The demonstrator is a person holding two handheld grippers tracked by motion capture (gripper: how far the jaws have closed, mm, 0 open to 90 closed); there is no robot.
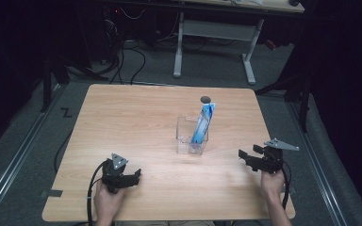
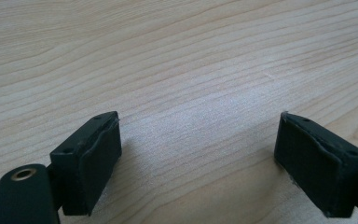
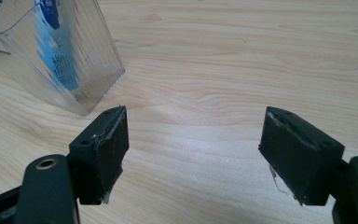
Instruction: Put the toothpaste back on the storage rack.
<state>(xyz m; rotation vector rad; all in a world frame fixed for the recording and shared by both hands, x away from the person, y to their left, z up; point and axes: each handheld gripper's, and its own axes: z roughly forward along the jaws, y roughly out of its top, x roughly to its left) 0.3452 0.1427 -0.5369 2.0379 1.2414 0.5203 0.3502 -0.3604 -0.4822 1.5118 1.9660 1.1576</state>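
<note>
One wooden table (image 1: 136,122), bare but for three things mid-top. One clear box (image 1: 186,136) upright at centre, mouth up. One blue packet (image 1: 202,125) on end inside it, leaning on far right wall, top poking above rim, probably so it can be gripped. One small dark disc (image 1: 206,99) just beyond box, apart from it. Two grippers near front edge: left gripper (image 1: 131,179) low over bare wood, wide open, empty; right gripper (image 1: 246,156) wide open, empty, nearer box, jaws toward it.
</note>
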